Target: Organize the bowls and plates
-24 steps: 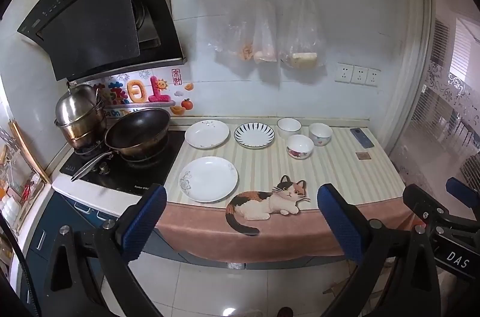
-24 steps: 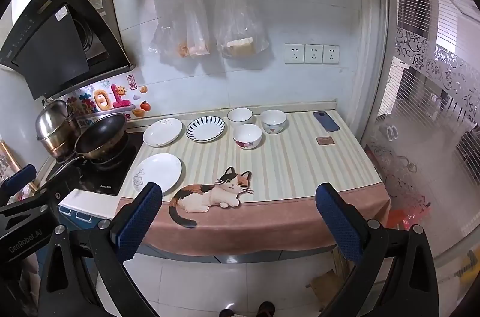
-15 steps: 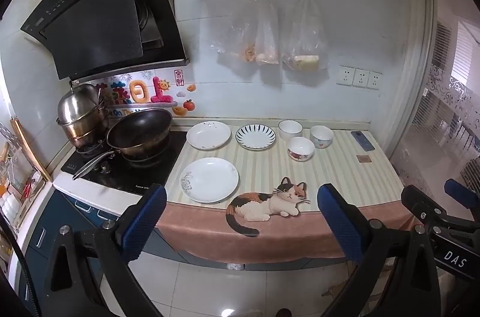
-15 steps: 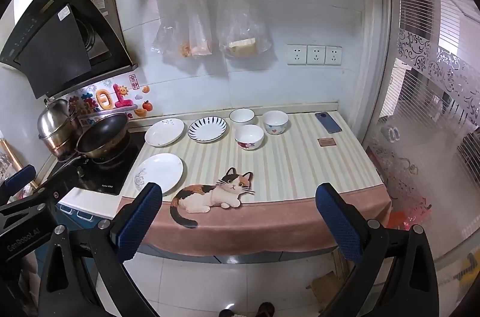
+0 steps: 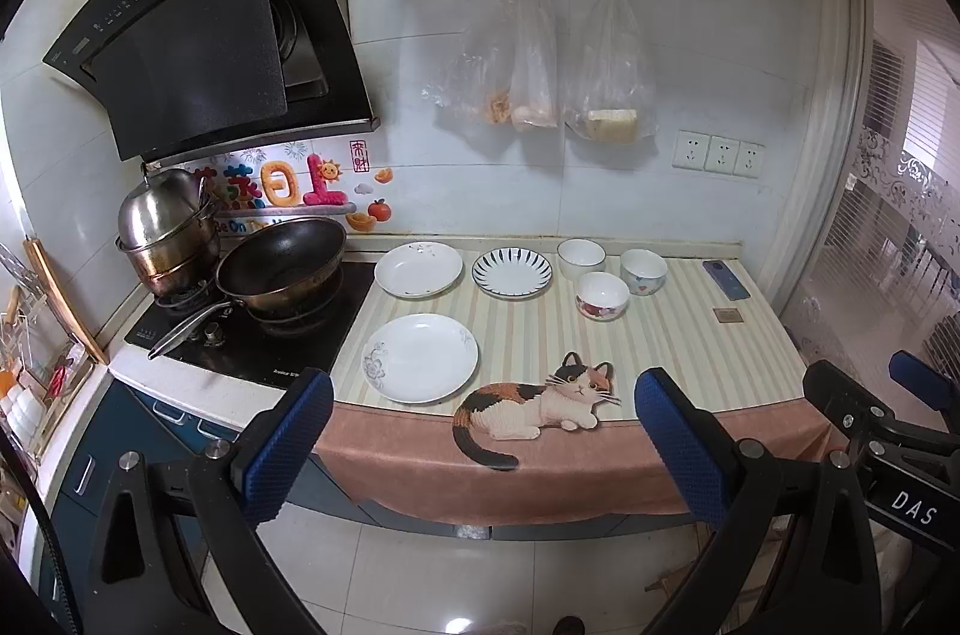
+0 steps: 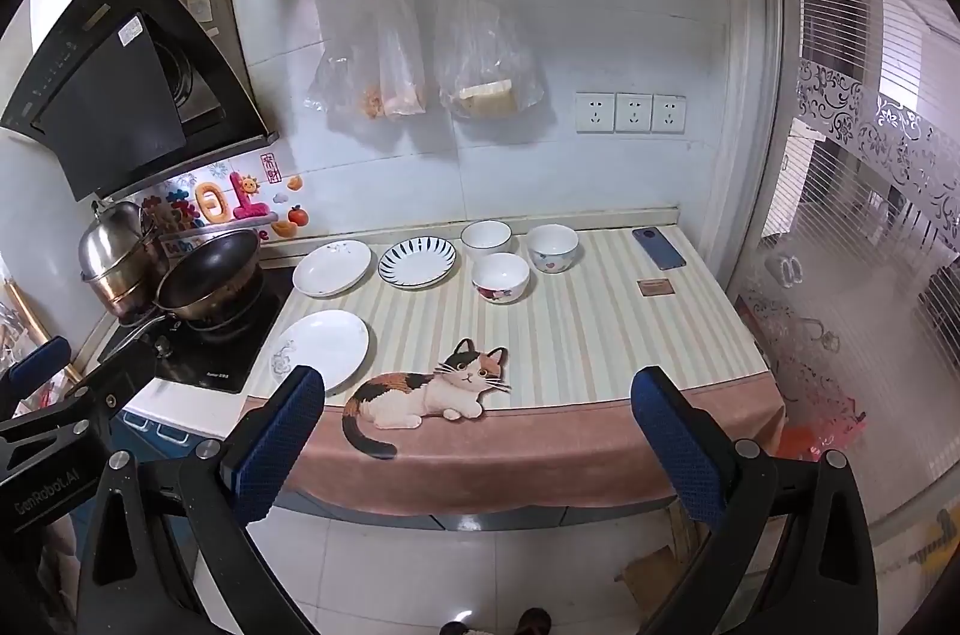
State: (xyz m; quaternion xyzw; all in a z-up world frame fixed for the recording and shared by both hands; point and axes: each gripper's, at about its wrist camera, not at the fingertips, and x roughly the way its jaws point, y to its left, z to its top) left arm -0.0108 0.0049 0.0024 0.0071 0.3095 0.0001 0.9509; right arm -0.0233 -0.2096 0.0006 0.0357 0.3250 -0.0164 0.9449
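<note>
White plates and bowls sit upright, both grippers' jaws wide, empty.

Soft daylight enters from three o'clock, washing out the frosted patterned glass door. Focus is sharp. Fisheye bending and black vignette ring both views.

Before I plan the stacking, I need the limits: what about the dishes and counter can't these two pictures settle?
- Front plate: right wrist view, near rim hidden behind a blue finger pad.
- Three bowls: both views, too far off to tell if anything lies inside.
- Small brown square near the phone: too small to identify.
- Pan: hides the burner beneath it.
</note>
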